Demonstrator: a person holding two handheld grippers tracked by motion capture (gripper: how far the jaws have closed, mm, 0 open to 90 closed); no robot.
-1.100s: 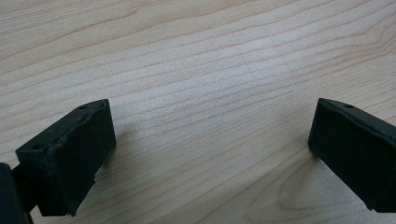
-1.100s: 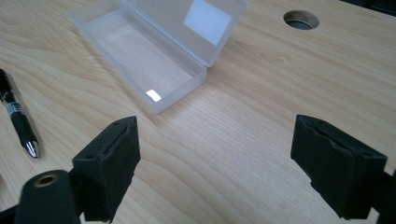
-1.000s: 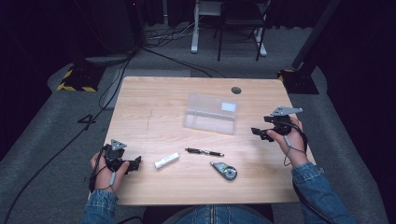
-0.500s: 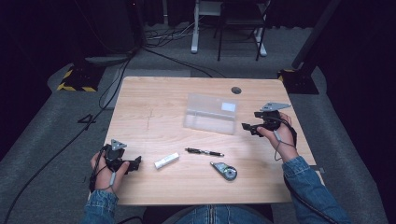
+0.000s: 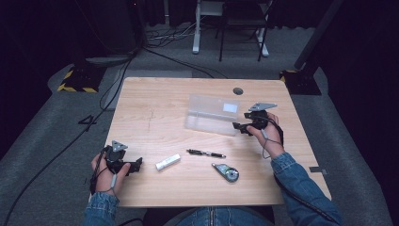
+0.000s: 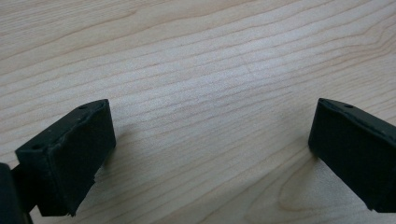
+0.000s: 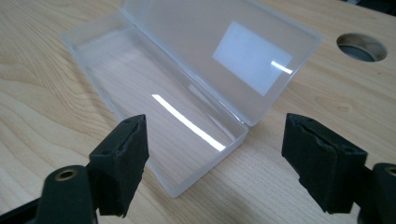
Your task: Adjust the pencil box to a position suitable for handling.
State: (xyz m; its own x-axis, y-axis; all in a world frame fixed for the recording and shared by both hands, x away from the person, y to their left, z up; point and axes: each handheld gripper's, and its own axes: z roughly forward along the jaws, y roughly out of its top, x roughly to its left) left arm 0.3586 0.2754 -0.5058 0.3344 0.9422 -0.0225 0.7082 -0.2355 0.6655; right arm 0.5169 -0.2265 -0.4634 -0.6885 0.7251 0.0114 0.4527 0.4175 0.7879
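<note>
Item: clear rectangular plastic case, lid open, long axis parallel to the far edge of the pale wooden tabletop, toward its right side. Our right tongs at its right end, wide, just been closing, nothing gripped. Left tongs wide, empty. Dark room, grey carpet.

A white eraser lies on the wooden surface just beside the left tongs, toward the middle. Past it lies a black pen, and a small tape dispenser sits near the front edge, between both tongs. A round hole lies beyond the right tongs.
</note>
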